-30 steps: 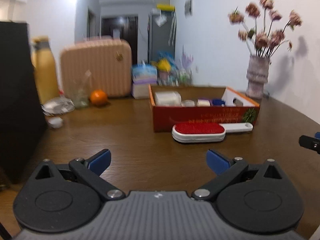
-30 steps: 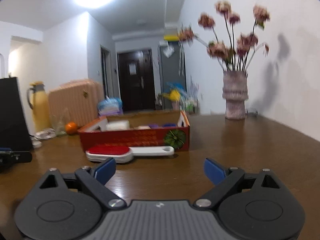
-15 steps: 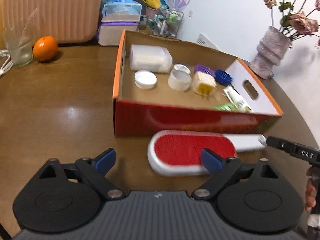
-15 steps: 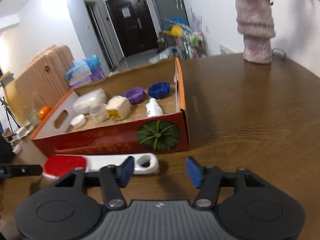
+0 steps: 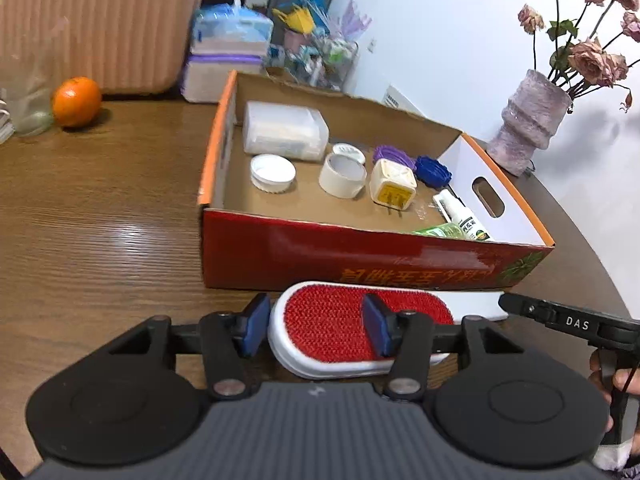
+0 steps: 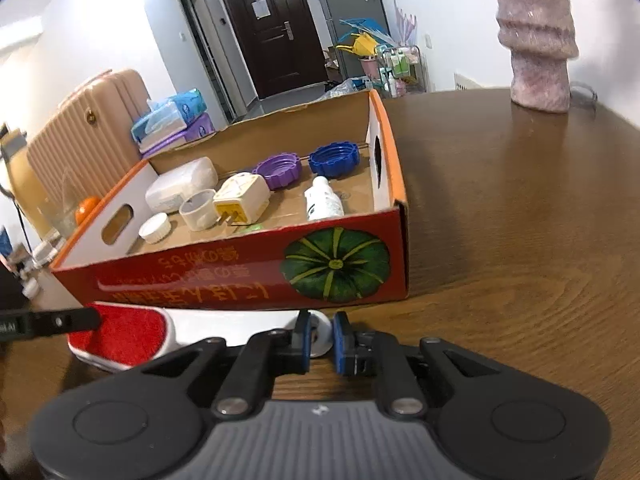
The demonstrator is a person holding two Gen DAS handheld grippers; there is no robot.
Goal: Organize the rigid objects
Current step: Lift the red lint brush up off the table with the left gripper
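Observation:
A white lint brush with a red pad [image 5: 362, 330] lies on the wooden table against the front wall of a red cardboard box [image 5: 360, 252]. My left gripper [image 5: 314, 330] straddles the brush's left end, jaws part closed, one pad beside the end and one over the red pad. My right gripper [image 6: 320, 342] is closed narrow around the end of the brush's white handle [image 6: 318, 330]. The brush [image 6: 120, 334] and box [image 6: 240, 276] also show in the right wrist view. The box holds a plug adapter [image 5: 392, 186], tape roll [image 5: 342, 174], lids, a small bottle [image 5: 460, 216] and a plastic case [image 5: 284, 130].
A vase of dried flowers [image 5: 528, 120] stands at the back right. An orange [image 5: 76, 101] and a glass sit at the back left before a pink suitcase [image 5: 100, 20]. Tissue packs [image 5: 228, 56] lie behind the box.
Both grippers came down and forward from a level view to the brush. The left jaws narrowed around its red end; the right jaws narrowed onto the handle tip.

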